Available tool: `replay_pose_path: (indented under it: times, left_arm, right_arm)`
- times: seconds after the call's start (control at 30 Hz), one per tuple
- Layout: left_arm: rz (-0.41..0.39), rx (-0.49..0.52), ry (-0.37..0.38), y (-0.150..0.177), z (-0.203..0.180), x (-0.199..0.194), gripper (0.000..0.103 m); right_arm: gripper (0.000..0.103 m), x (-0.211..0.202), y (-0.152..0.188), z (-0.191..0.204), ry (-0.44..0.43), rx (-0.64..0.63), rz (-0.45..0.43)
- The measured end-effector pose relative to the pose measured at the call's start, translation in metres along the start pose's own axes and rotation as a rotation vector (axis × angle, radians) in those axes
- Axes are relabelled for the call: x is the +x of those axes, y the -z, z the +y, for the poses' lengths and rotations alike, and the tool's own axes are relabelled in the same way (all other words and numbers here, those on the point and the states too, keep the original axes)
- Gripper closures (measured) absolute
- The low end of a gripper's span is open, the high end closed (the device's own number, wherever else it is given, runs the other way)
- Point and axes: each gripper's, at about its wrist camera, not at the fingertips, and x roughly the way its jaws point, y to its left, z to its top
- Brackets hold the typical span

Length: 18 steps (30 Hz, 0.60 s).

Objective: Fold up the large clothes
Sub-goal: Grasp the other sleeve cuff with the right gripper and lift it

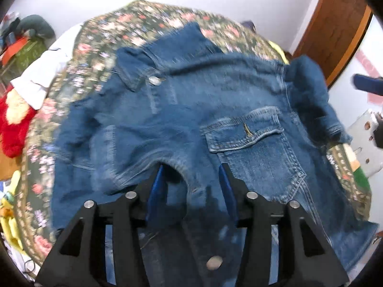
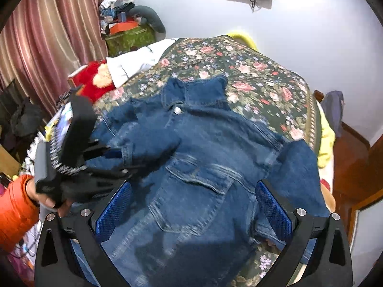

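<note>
A denim jacket (image 2: 203,157) is lying front-up across a floral bedspread (image 2: 263,81), collar toward the far wall, with one sleeve (image 2: 143,134) folded inward over the chest and the other sleeve (image 2: 299,167) bunching at the opposite edge. The left gripper (image 1: 191,179) is hovering low over the cloth with its jaws parted; a curved cuff edge is lying between the blue pads (image 1: 156,191), which are not pressing on it. The right gripper (image 2: 194,205) is standing wide open above the chest pocket (image 2: 198,191), grasping nothing.

Handling (a judgement): the denim is likely heavy and fairly stiff, holding creases well and resisting slip, though thick seams are making bulky folds. Good holds are probably the cuffs, the hem corners and the shoulder seams, where doubled cloth is giving the pads purchase.

Both views are suffering motion blur, so whether the left pads are grazing the fabric is hard to judge. The hem is cut off behind the gripper frames, and the sleeve under the fold is largely hidden. A sleeve of orange (image 2: 14,210) is showing on the person's arm at the frame edge.
</note>
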Motion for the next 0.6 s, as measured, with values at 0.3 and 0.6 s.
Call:
replay_pose_path:
  times: [0.3, 0.6]
  left_arm:
    - [-0.132, -0.146, -0.236, 0.016, 0.108, -0.064, 0.040]
    - [-0.018, -0.250, -0.264, 0.059, 0.173, -0.026, 0.040]
  right_arm:
    - [0.000, 0.037, -0.056, 0.059, -0.093, -0.073, 0.061]
    - [0.000, 0.150, -0.056, 0.141, -0.110, -0.213, 0.291]
